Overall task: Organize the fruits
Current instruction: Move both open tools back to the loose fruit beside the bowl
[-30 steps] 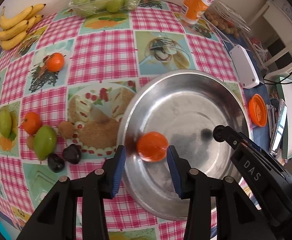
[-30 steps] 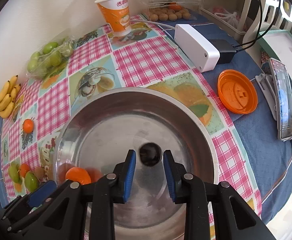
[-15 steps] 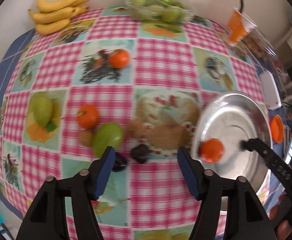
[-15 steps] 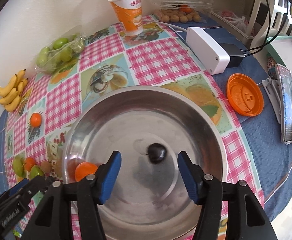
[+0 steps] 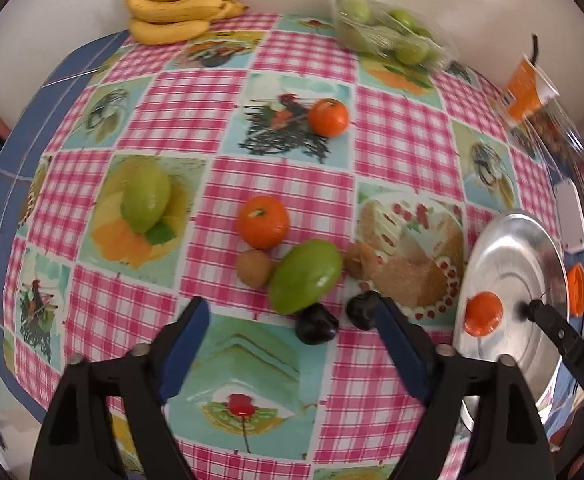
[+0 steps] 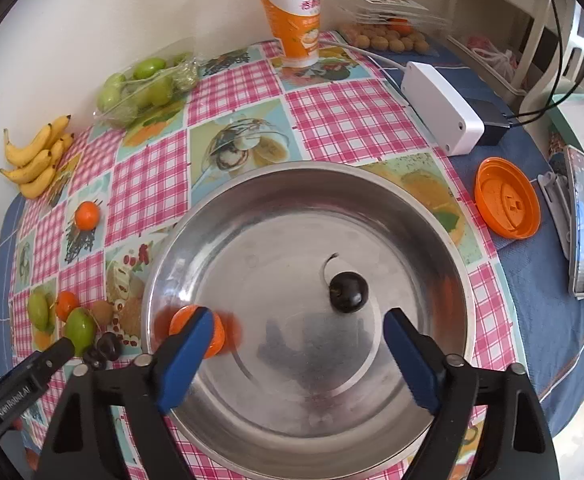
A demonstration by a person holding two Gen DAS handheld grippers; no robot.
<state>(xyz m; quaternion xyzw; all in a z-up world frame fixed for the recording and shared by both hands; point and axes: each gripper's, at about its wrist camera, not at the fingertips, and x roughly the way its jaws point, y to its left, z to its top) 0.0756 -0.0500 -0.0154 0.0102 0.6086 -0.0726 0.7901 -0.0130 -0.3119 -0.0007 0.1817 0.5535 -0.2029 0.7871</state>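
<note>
Item: loose fruit cluster, left of the steel bowl (image 6: 444,216).
- Left gripper (image 5: 292,344): jaws opening, nothing held. Two dark cherries (image 5: 316,325) are found just ahead, toward its right finger; green mango (image 5: 306,276) beyond, long axis slanted.
- Right gripper (image 6: 298,352): jaws opening, empty, over the bowl; cherry (image 6: 348,292) and tangerine (image 6: 195,330) lie inside, apparently released.
- Nearer hand: left.

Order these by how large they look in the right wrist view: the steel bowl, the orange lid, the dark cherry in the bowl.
1. steel bowl, clearly largest.
2. orange lid.
3. dark cherry, smallest, though it lies nearer the camera than the lid.
</note>
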